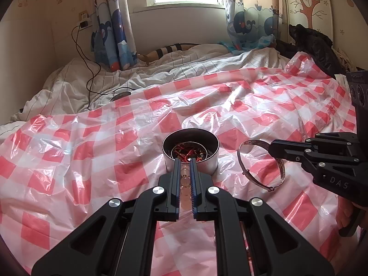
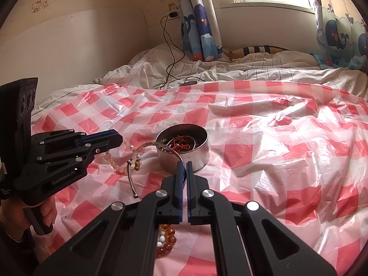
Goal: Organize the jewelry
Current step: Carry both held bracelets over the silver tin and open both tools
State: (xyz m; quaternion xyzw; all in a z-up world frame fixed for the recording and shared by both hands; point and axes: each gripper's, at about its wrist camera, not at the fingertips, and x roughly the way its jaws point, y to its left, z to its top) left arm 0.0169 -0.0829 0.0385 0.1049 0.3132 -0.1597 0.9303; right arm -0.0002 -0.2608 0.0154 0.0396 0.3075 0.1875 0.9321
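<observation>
Your left gripper's (image 1: 184,161) fingers were clamped on a pale pink bead bracelet (image 1: 185,179), its beads showing in the narrow gap between the pads at lower centre of the left wrist view. Your right gripper's (image 2: 185,163) fingers were pressed together on the rim of a silver bangle (image 2: 135,163), the band arching left and down from the tips.

Only the right wrist view showed the bead strand trailing from the left gripper onto the sheet, a small gold charm on the bangle, and an amber and white bead bracelet (image 2: 166,241) lying low in the frame, partly hidden by the gripper body. Only the left wrist view showed the bangle's full hoop at right of centre and a black garment (image 1: 315,46) at upper right.

A red-and-white checked plastic sheet (image 1: 92,149) covered the bed; behind it lay a rumpled white quilt (image 1: 161,69), a black charger cable (image 1: 85,53) and whale-print curtains (image 1: 115,34).

The round metal tin (image 1: 191,148) stood at centre, just beyond the left fingertips, holding red cord and metal pieces too tangled to identify.
</observation>
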